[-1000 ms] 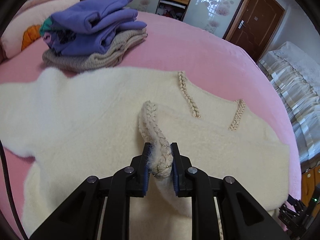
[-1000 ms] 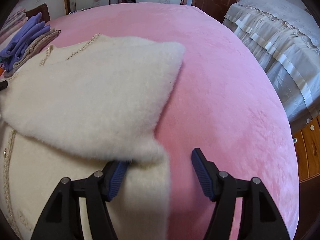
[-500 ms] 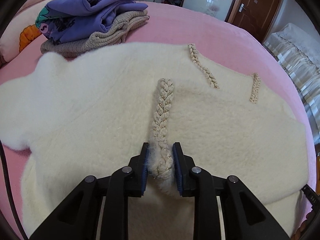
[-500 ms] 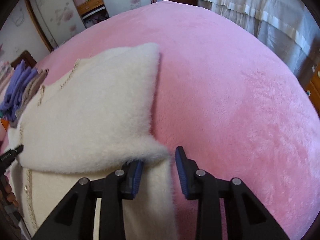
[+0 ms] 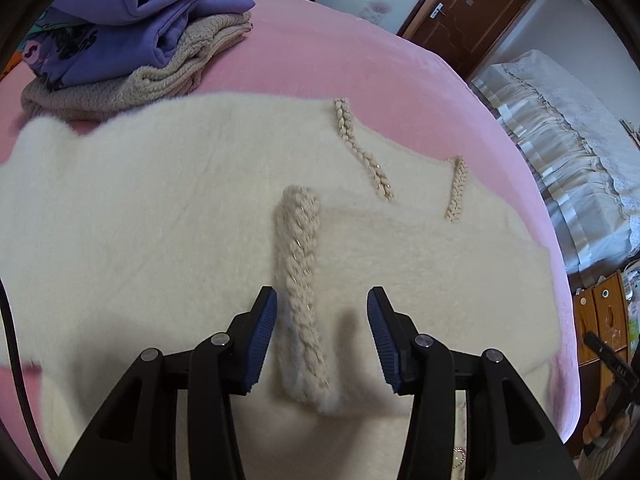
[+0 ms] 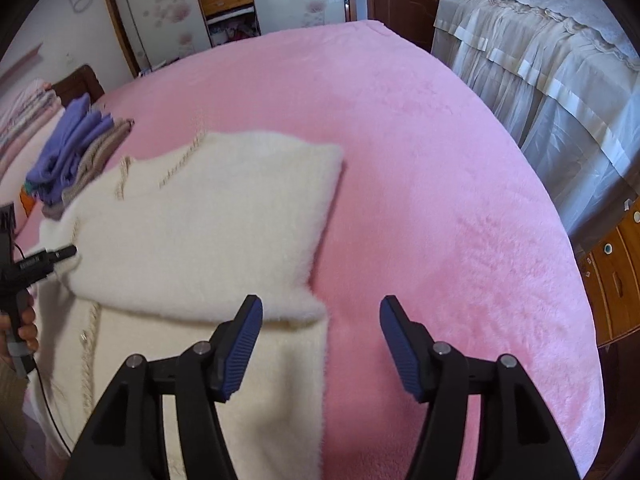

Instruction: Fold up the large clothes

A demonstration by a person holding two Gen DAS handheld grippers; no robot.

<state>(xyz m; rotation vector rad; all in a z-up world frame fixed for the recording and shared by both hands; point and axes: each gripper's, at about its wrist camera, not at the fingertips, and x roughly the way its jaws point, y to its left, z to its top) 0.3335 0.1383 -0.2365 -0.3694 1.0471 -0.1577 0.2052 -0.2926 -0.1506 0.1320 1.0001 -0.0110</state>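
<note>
Left wrist view: the left tool (image 5: pixel 322 334) is opening, its pads spread off the braided trim (image 5: pixel 299 280), so the folded-over front panel can rest flat on the cream cardigan (image 5: pixel 140 220). The right tool (image 6: pixel 321 344) is opening too, holding nothing, above the folded sleeve (image 6: pixel 224 232). The cardigan lies on the pink bed (image 6: pixel 420 160), its neckline and long axis pointing away from both tools
</note>
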